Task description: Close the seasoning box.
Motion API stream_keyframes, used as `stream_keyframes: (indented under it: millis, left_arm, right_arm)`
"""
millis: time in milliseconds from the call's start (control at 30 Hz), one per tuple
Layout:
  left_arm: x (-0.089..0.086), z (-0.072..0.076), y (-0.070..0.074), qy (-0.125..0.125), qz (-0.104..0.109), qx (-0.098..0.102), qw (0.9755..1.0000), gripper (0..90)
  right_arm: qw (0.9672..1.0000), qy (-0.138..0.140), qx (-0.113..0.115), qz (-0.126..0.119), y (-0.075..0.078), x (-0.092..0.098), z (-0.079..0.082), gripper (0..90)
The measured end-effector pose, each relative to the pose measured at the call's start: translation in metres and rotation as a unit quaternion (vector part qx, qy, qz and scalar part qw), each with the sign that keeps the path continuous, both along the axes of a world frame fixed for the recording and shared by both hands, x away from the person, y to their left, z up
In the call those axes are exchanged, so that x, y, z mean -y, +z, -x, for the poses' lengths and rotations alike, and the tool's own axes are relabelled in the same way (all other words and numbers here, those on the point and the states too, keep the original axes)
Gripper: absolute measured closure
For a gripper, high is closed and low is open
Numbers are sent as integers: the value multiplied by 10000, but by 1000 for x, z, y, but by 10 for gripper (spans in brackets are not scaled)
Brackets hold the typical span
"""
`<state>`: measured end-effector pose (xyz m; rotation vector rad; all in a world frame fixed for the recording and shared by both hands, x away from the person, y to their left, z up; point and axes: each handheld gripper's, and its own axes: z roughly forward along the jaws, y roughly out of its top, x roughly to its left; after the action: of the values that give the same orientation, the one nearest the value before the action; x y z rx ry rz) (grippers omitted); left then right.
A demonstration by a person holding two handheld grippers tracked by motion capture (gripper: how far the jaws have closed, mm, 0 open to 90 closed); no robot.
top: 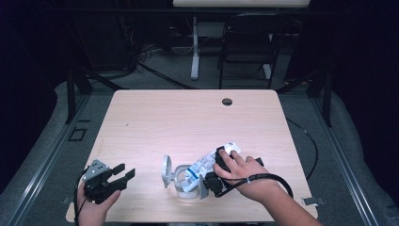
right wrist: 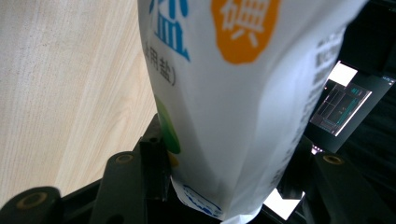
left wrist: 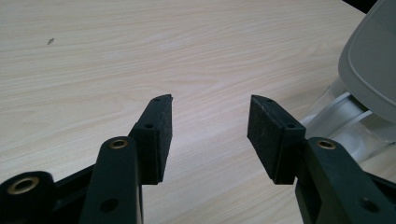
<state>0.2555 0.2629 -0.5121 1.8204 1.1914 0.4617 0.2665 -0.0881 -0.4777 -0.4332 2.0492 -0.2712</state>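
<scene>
**Bag pinched over jar, left tongs idle**

Right gripper (top: 221, 165) near the table's (top: 155, 117) front edge, a bit right of centre, clamped on a white bag (top: 207, 165). Right gripper view: bag (right wrist: 233, 93) fills the gap between the jaws, both pads against its sides, so pinching the bag, jaws wide because the bag is bulky. Blue and orange print on the bag's face, green patch low down by the left pad. Bag's bottom seam sits down between the jaws, close to the camera.

High view: bag lies tilted, one end up toward the right by the hand (top: 240, 172), other end down-left, over the mouth of a clear jar (top: 184, 181). Whether the bag touches the jar's rim: cannot tell. Jar stands near the front edge, about mid-width. Grey lid (top: 166, 171) just left of the jar, on edge, seemingly hinged to it. Cable loops from the right gripper round the wrist.

Left gripper (top: 123, 172) at the front-left corner, held low over the table, jaws spread, nothing between them. Pointed right, toward the jar, well apart from it. Left gripper view: pads (left wrist: 163, 135) parted over bare wood, grey lid (left wrist: 373, 60) and part of the clear jar (left wrist: 345, 121) at the right edge of the view.

Round cable hole (top: 227, 101) by the back edge, right of centre.
</scene>
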Motion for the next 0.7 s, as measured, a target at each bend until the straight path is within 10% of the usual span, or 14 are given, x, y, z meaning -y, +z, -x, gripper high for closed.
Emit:
stream_keyframes:
  millis: [700]
  left_arm:
    - [-1, 0, 0, 4, 6, 3, 10000, 505]
  right_arm:
    - [10000, 12, 32, 63, 1, -1, 0, 496]
